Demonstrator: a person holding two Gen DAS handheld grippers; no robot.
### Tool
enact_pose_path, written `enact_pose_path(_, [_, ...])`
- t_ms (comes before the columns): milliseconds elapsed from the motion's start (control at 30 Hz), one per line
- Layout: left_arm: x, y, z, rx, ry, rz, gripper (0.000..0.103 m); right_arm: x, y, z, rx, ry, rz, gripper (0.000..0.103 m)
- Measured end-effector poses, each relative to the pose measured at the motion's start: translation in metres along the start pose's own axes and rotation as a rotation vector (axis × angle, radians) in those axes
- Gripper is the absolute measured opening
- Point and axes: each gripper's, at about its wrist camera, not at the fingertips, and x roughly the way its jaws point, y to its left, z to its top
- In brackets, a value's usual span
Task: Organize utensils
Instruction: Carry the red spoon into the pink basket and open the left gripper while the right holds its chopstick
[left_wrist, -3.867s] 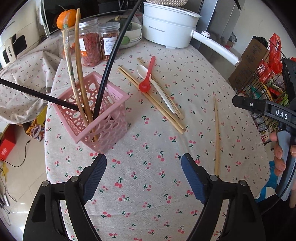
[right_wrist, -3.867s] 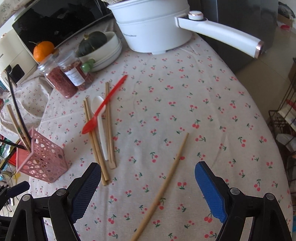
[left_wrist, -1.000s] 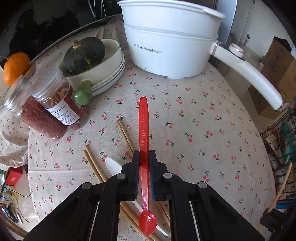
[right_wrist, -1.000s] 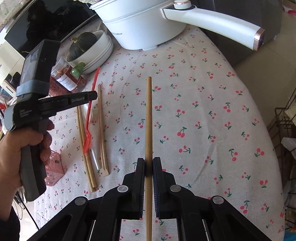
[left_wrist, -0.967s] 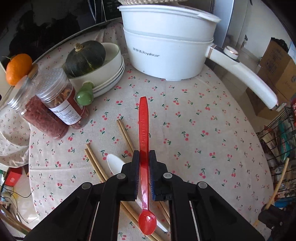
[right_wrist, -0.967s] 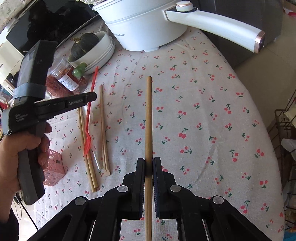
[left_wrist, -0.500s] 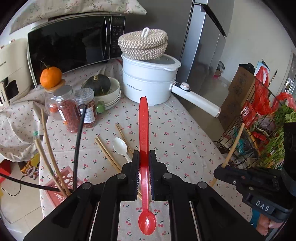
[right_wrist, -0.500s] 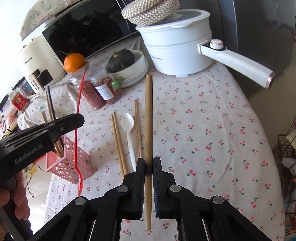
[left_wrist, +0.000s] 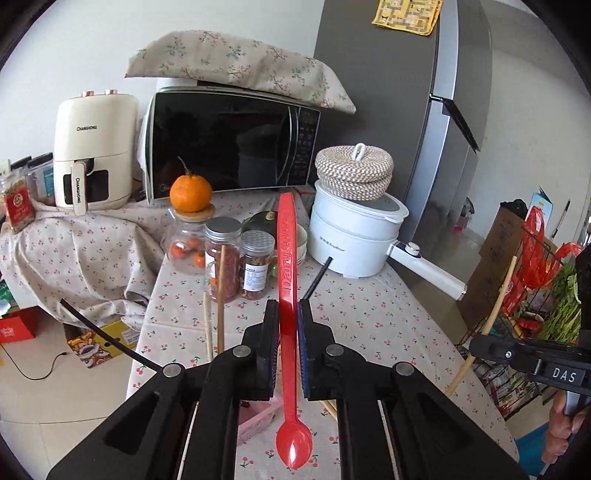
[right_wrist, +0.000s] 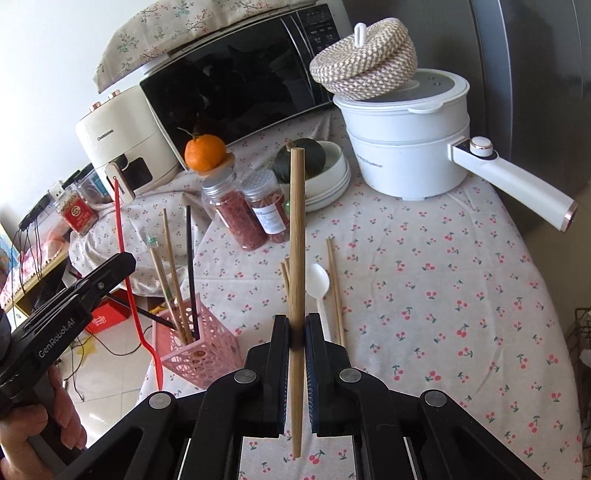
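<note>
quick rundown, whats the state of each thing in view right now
left gripper: shut on red spoon
red spoon: held off the table, bowl end toward the camera
right gripper: shut on chopstick
chopstick: held off the table
pink basket: upright, several sticks standing in it
white spoon: lying on the table among loose chopsticks
pot: lid on, woven mats on top
jars: capped

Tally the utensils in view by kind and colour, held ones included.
Wooden chopsticks: 6
Black chopsticks: 2
Red spoon: 1
White spoon: 1
Total: 10
</note>
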Motion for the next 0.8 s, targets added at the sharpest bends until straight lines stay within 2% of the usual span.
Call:
enact_pose_path(267, [0.01,0.027,-0.004,0.029,-0.113,0.098,0.009,0.02,0.015,0.003,-0.008,0.024,0.009,0.007])
enact_pose_path(467, [0.014,0.035,0.0,0.016,-0.167,0.078,0.009,0.027,0.024,0.002,-0.018,0.034,0.008,0.007])
enact_pose_path(667, [0.027,0.03,-0.007,0.055,-0.181,0.09,0.009,0.031,0.029,0.0,-0.023,0.037,0.005,0.007])
enact_pose_path(800, [0.038,0.027,-0.023,0.105,-0.146,0.112,0.01,0.031,0.034,0.001,-0.032,0.031,0.004,0.007])
